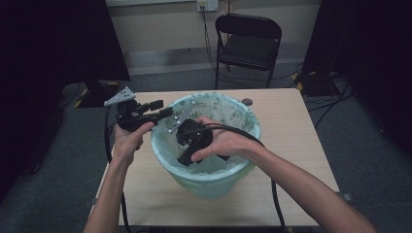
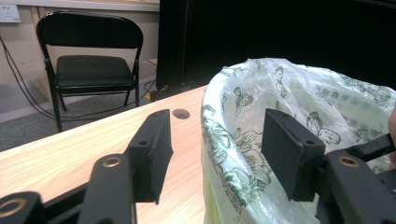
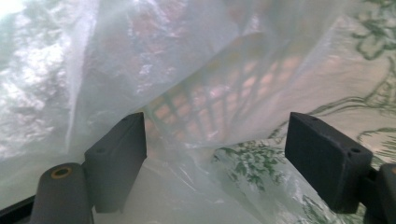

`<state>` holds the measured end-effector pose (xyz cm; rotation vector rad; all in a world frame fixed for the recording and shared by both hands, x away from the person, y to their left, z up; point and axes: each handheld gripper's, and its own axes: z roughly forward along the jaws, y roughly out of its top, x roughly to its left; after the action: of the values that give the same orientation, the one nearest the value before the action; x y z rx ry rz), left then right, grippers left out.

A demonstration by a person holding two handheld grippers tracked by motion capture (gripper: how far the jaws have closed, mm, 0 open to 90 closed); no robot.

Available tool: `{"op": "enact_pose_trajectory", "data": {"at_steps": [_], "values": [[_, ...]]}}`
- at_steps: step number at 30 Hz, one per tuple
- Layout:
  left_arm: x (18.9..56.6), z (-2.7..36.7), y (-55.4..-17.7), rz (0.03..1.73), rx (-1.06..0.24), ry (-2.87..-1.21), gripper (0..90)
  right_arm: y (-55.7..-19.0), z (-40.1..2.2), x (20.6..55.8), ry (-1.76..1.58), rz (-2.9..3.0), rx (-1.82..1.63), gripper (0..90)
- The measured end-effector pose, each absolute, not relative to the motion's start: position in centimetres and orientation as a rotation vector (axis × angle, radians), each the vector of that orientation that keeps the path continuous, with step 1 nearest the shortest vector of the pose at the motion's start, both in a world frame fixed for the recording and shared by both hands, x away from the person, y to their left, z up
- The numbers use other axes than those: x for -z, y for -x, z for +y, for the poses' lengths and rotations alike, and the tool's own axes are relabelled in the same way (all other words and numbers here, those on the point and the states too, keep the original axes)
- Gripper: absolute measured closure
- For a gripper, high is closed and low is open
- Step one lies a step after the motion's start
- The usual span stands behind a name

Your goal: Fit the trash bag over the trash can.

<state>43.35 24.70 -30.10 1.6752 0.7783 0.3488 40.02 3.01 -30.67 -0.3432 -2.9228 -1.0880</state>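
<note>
A pale green mesh waste bin (image 1: 209, 182) stands on the wooden table (image 1: 291, 141), lined with a thin plastic bag (image 1: 233, 116) printed with green butterflies. My left gripper (image 1: 163, 108) is at the bin's left rim. In the left gripper view its jaws (image 2: 217, 135) stand apart on either side of the bag's folded rim (image 2: 224, 154), with neither pad pressing on it. My right gripper (image 1: 187, 156) reaches down inside the bin. In the right gripper view its jaws (image 3: 215, 135) are wide open in front of crumpled bag film (image 3: 196, 70), through which the bin's mesh shows.
A black folding chair (image 1: 248, 43) stands on the floor beyond the table's far edge, with cables (image 1: 311, 82) around it. A small dark round disc (image 1: 247, 102) lies on the table behind the bin. Black curtains hang on both sides.
</note>
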Motion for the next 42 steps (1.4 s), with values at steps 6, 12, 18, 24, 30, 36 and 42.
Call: {"op": "enact_pose_trajectory", "data": {"at_steps": [6, 12, 18, 24, 30, 36, 42], "values": [[29.8, 25.1, -43.4, 0.785, -0.351, -1.650, 36.1, -41.4, 1.9, 29.4, 0.507, -2.940, 1.161, 19.7], [29.7, 25.6, -43.4, 0.801, -0.344, -1.632, 32.0, -42.8, -0.1, 27.4, 0.671, -2.943, 1.278, 17.4], [29.7, 25.8, -43.6, 0.818, -0.344, -1.616, 29.0, -44.5, -2.7, 25.5, 0.924, -2.941, 1.383, 15.4], [29.9, 25.9, -43.8, 0.852, -0.346, -1.611, 28.8, -45.1, -4.6, 24.0, 1.009, -2.939, 1.443, 15.5], [29.8, 26.6, -43.5, 0.856, -0.371, -1.599, 28.8, -45.6, -8.2, 22.9, 1.185, -2.925, 1.560, 15.6], [29.9, 27.5, -43.6, 0.888, -0.378, -1.574, 28.8, -45.5, -11.4, 23.2, 1.333, -2.863, 1.714, 15.4], [30.7, 28.2, -43.3, 0.927, -0.434, -1.575, 29.0, -45.3, -14.0, 24.4, 1.438, -2.802, 1.770, 15.6]]}}
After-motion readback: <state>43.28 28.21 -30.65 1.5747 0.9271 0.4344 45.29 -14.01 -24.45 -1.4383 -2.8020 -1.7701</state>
